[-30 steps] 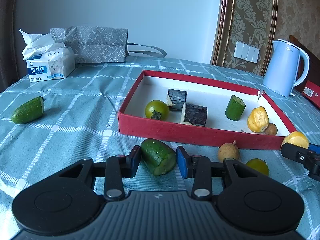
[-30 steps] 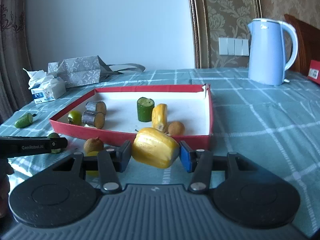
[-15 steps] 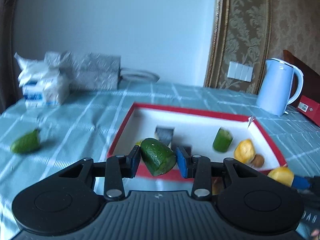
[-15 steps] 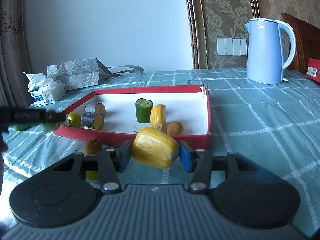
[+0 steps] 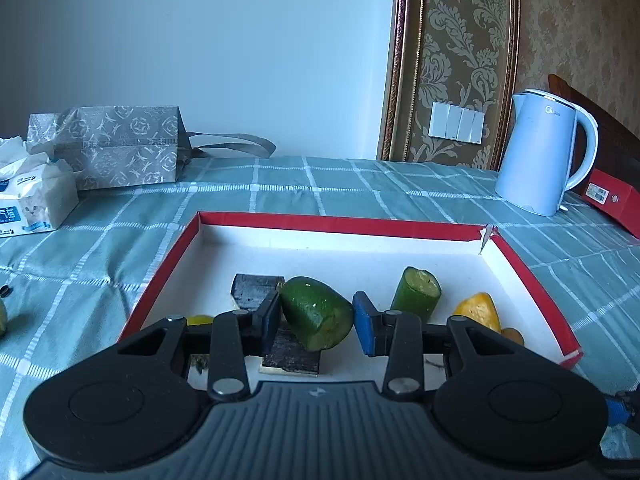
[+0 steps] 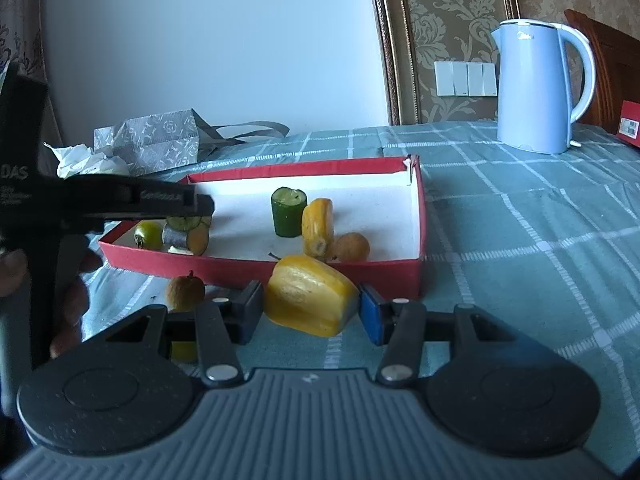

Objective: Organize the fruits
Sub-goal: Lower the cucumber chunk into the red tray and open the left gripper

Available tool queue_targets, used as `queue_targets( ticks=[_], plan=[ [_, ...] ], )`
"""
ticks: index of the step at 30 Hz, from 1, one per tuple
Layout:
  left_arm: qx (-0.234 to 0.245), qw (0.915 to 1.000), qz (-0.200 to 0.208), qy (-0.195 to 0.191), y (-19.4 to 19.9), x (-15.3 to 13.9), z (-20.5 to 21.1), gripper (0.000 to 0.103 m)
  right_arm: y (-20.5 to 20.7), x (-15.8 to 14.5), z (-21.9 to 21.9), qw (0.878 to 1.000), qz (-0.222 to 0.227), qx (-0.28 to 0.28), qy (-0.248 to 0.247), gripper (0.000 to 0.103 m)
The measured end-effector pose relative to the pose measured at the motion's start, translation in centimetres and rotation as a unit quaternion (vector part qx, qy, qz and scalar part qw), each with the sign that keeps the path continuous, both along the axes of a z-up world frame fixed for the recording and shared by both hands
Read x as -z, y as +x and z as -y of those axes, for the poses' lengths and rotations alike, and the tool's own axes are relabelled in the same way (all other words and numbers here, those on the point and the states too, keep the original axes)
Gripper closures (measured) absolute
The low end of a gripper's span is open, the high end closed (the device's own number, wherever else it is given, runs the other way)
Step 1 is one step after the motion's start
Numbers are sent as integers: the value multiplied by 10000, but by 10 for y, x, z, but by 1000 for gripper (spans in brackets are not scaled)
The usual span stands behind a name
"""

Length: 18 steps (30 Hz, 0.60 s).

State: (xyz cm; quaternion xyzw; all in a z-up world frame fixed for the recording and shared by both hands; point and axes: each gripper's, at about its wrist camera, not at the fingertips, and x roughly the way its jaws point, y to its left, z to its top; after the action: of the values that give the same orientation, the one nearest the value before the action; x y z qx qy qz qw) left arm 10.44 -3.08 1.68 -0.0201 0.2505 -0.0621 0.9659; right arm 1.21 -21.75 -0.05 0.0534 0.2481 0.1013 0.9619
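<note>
Over the red tray [image 5: 160, 276], the left gripper [image 5: 316, 318] hangs with its two pads clamped on a cut green cucumber piece [image 5: 316, 312], which is lifted clear above the tray's white floor. Inside the tray, behind that held piece, lies a dark purple chunk [image 5: 254, 290], and a second dark chunk [image 5: 292, 354] lies under the gripper toward the near wall. A small green-yellow round fruit [image 6: 148, 234] sits in the tray's left near corner. Toward the tray's right side an upright green cucumber stub [image 5: 416, 294] stands on its cut end, just beside a yellow fruit piece [image 5: 478, 312], and a small brown round fruit [image 5: 512, 335] rests against that yellow piece on its near side.

Outside the tray, just in front of its near wall, the right gripper [image 6: 312, 308] is closed on a larger yellow fruit chunk [image 6: 310, 300], held above the checked teal tablecloth [image 6: 520, 240]. A brown round fruit [image 6: 185, 291] lies on the cloth against the tray's near wall, and something yellow [image 6: 183, 350], mostly hidden by the right gripper's body, lies nearer still.

Beyond the tray's far right corner stands a pale blue kettle [image 5: 544, 156]. Beyond its far left corner sit a grey patterned bag [image 5: 116, 148] and a tissue pack [image 5: 30, 196].
</note>
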Motion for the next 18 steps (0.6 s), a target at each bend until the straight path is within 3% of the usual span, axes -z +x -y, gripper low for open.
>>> queue_targets(
  ticks=[9,11,13,14,18],
  plan=[
    [-127,9999,11,17,17,6,-1,64,1,1,0,10000,-46,-16,14,54],
    [-183,9998,53,80,17,8,-1,59,1,1,0,10000,-53,-19,13,54],
    [-168,9997,70,138,15,9,-1,41,1,1,0,10000,-57,-21,16,54],
    [-175,9997,117,148,13,9,-1,37,2,1,0,10000,-64,-24,19,54],
    [-265,9977,584,199,-8,1,-6,19,2,1,0,10000,-69,-17,29,54]
  ],
)
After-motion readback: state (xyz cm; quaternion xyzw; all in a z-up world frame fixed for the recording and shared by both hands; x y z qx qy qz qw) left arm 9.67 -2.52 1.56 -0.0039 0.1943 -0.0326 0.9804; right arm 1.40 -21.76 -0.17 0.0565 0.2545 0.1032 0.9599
